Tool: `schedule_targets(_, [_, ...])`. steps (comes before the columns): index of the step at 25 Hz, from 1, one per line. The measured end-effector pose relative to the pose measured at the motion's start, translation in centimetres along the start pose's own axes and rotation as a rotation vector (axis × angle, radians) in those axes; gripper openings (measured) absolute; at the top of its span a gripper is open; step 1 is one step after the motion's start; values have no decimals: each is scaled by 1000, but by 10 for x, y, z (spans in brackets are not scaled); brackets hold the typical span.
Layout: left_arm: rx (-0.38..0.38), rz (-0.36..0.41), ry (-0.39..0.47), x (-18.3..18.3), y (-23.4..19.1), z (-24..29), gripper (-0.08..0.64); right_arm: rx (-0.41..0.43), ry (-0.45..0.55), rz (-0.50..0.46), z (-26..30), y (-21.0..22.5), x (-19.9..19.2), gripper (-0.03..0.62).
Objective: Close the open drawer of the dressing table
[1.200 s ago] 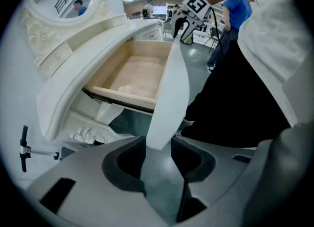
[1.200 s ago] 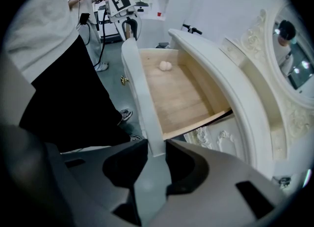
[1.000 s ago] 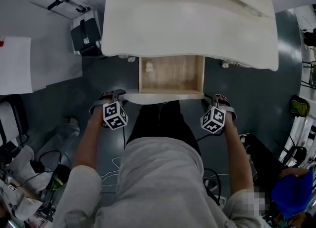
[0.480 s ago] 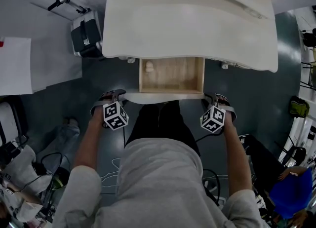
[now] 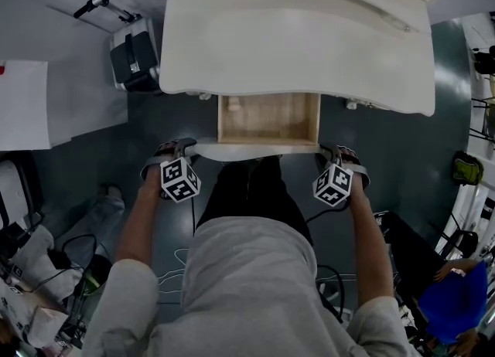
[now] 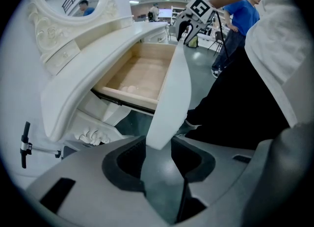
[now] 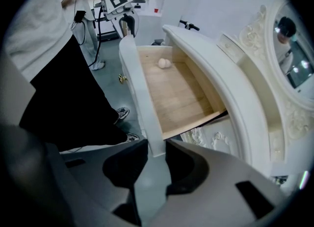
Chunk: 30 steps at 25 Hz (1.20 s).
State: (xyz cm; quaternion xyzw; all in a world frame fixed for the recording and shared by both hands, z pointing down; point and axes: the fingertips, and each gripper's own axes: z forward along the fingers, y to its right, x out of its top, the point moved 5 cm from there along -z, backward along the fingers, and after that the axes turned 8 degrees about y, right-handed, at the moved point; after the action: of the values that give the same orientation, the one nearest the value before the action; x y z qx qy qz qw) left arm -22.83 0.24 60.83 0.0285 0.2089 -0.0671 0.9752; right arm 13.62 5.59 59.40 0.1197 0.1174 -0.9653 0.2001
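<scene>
head view: the dressing table (image 5: pixel 294 39) fills the far side, and its drawer (image 5: pixel 271 120) stands part way out toward the person, wood floor showing. the white drawer front (image 5: pixel 255 149) runs left to right along the near edge. the left gripper (image 5: pixel 182 149) sits at its left end and the right gripper (image 5: pixel 329 152) at its right end, both pointing steeply down, each about as near to the panel as the other. the table lies straight beyond the jaws, so the closing move looks like an even push toward the far side. from here the jaws hide under the marker cubes.

left gripper view: the left end of the drawer front (image 6: pixel 171 88) stands upright between the jaws, which are set moderately wide with the pads seemingly bearing on both of its faces. the panel stretches away to the other gripper at its far end. this view shows the gap under the tabletop where the drawer must slide.

right gripper view: the jaws clasp the right end of the panel (image 7: pixel 137 83) the same way, at a middling width. only here do a small brass knob (image 7: pixel 120 78) on the outer face and a pale lump (image 7: pixel 164 63) in the drawer's far corner read clearly.
</scene>
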Motion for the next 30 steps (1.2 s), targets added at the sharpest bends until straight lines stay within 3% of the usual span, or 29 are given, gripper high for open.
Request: schedule_targets(30, [59,-43,15,10,-43,5,163,-20,2,12,11,43,11,121])
